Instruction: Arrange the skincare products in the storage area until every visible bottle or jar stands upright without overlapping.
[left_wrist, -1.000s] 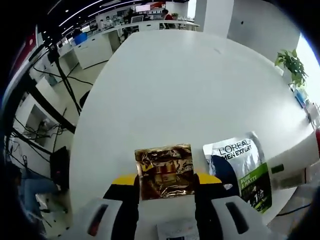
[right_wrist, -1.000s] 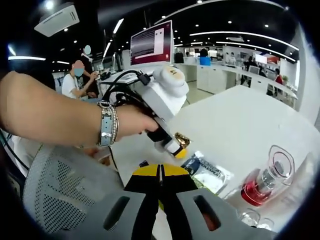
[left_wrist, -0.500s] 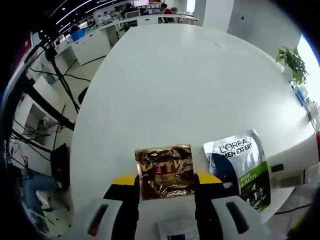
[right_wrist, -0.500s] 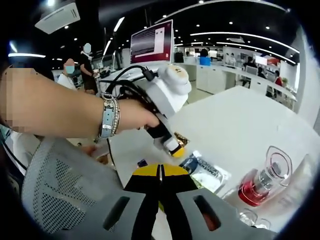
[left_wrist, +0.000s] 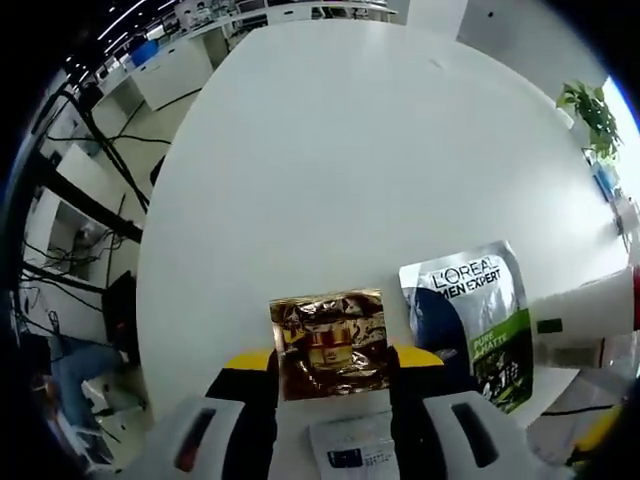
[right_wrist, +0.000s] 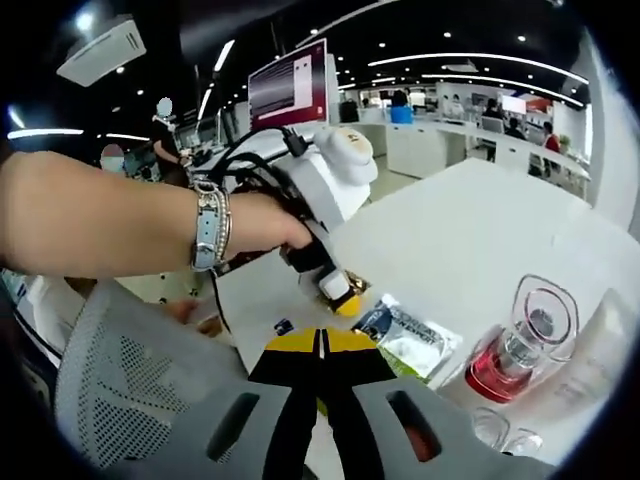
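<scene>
Down in the left gripper view, the left tongs (left_wrist: 330, 362) are clenched on a gold foil sachet (left_wrist: 328, 340), their yellow-tipped jaws pressing its two sides just above the white tabletop (left_wrist: 330, 170). Just beside it, toward the tabletop's near edge on the right of that view, lies a silver and dark sachet (left_wrist: 468, 325) printed "L'OREAL MEN EXPERT", flat on the surface and apart from the gold one. A white tube (left_wrist: 590, 315) pokes in at the right edge of that view, its end close to the printed sachet; whether they touch cannot be told.

The right gripper view shows the right tongs (right_wrist: 320, 362) clamped together on nothing, the jaws meeting along one line. Ahead of them a hand (right_wrist: 265, 220) with a pale blue wrist strap (right_wrist: 207, 225) holds the other gripper, whose tips come down at the gold foil sachet near the tabletop's edge. The printed sachet lies just beside them, nearer the camera. To the right stands a clear bottle with red liquid (right_wrist: 515, 350), upright, with a frosted clear container (right_wrist: 600, 345) beside it at the view's edge. A grey mesh chair back (right_wrist: 130, 390) sits at lower left.
</scene>
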